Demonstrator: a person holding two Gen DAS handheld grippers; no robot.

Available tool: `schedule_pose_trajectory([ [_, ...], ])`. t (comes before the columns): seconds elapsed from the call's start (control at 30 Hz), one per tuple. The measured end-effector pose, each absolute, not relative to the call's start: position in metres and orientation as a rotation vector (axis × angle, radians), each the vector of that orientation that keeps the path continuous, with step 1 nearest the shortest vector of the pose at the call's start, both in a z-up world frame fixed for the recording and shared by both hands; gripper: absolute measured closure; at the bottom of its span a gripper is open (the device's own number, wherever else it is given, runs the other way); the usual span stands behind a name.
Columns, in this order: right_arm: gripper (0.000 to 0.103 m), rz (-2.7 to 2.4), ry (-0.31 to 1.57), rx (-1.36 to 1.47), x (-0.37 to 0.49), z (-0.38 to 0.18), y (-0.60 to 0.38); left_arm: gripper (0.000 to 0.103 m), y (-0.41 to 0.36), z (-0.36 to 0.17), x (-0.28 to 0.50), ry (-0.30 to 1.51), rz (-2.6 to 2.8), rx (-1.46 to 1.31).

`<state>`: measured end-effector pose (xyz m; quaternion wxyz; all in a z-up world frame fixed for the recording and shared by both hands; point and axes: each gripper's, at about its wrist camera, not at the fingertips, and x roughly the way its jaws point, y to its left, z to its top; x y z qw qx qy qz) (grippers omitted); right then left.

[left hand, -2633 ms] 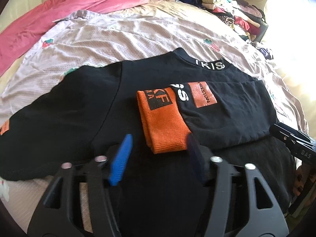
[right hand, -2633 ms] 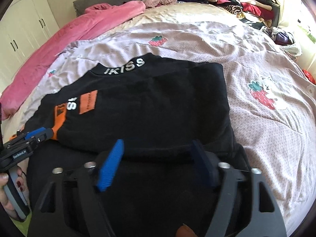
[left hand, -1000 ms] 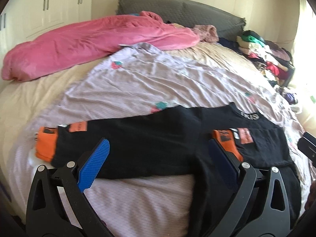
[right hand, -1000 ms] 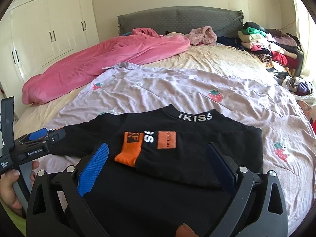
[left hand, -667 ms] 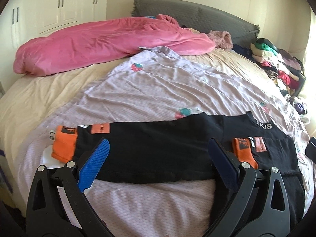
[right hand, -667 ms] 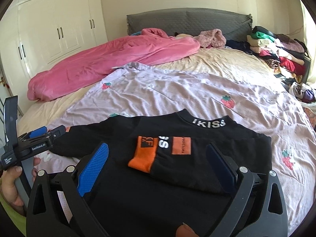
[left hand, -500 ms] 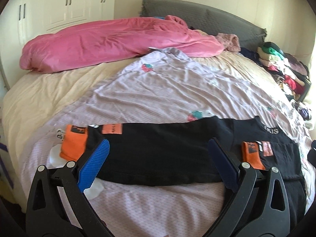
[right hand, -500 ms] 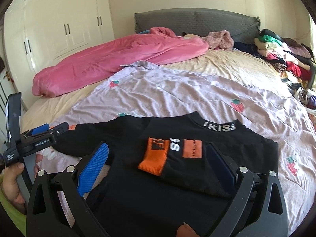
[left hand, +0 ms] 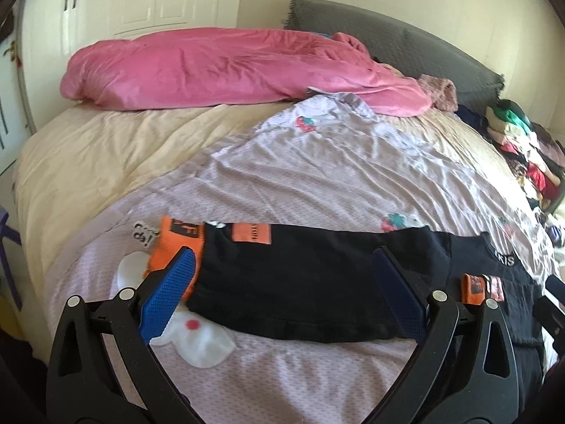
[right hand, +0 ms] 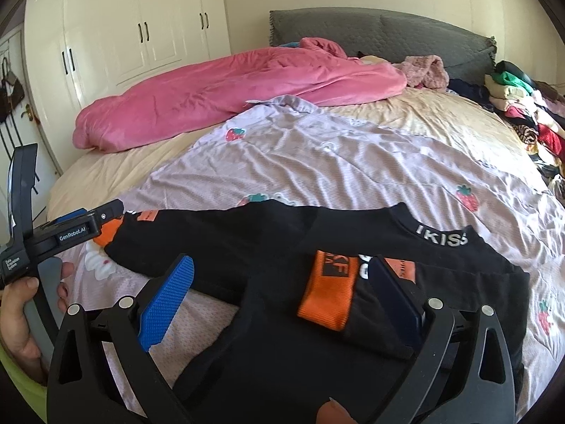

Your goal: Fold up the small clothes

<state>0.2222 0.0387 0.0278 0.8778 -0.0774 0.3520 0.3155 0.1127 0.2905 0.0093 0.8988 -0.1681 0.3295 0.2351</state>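
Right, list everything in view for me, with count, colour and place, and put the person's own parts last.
Shirt: one, black with orange cuffs, flat on the near bed; one sleeve folded across the chest, the other stretched sideways.
Sheet: one, lilac with strawberry prints, under the shirt.
Bed cover: one, cream, beneath the sheet.
Duvet: one, pink, bunched at the far side.
Headboard: one, grey, at the wall.
Clothes pile: one, mixed colours, far right of the bed.
Wardrobe: one, white, left wall.
Left hand-held gripper: black, blue pads, open over the outstretched sleeve.
Right hand-held gripper: same, open over the shirt.
Hand: holding the left gripper's handle.
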Motion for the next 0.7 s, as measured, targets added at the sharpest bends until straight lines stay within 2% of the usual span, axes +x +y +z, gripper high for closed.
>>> schedule_pose_trajectory([
  [0.7, 0.005, 0.739, 0.77, -0.203, 0.226, 0.005, 0.096, 0.01, 0.359, -0.035, 0.106, 0.748, 0.677, -0.512],
])
